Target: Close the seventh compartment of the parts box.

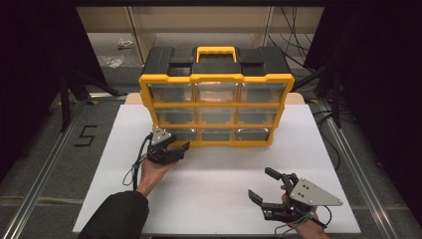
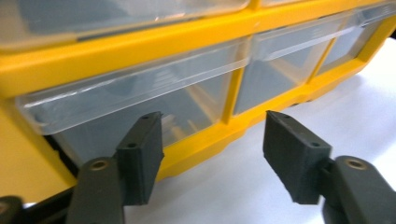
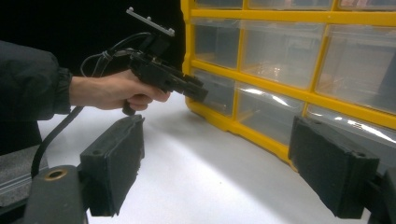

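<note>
At the white table's [image 1: 219, 199] far edge stands a yellow drawer organizer [image 1: 216, 107]; the left gripper [image 1: 175, 148], jaws apart and empty, faces its bottom-left clear drawer [image 2: 140, 100]. Light, slick, brittle-looking plastic: best pinched by the protruding lip. The right gripper [image 1: 263, 185] rests released near the front edge.
</note>
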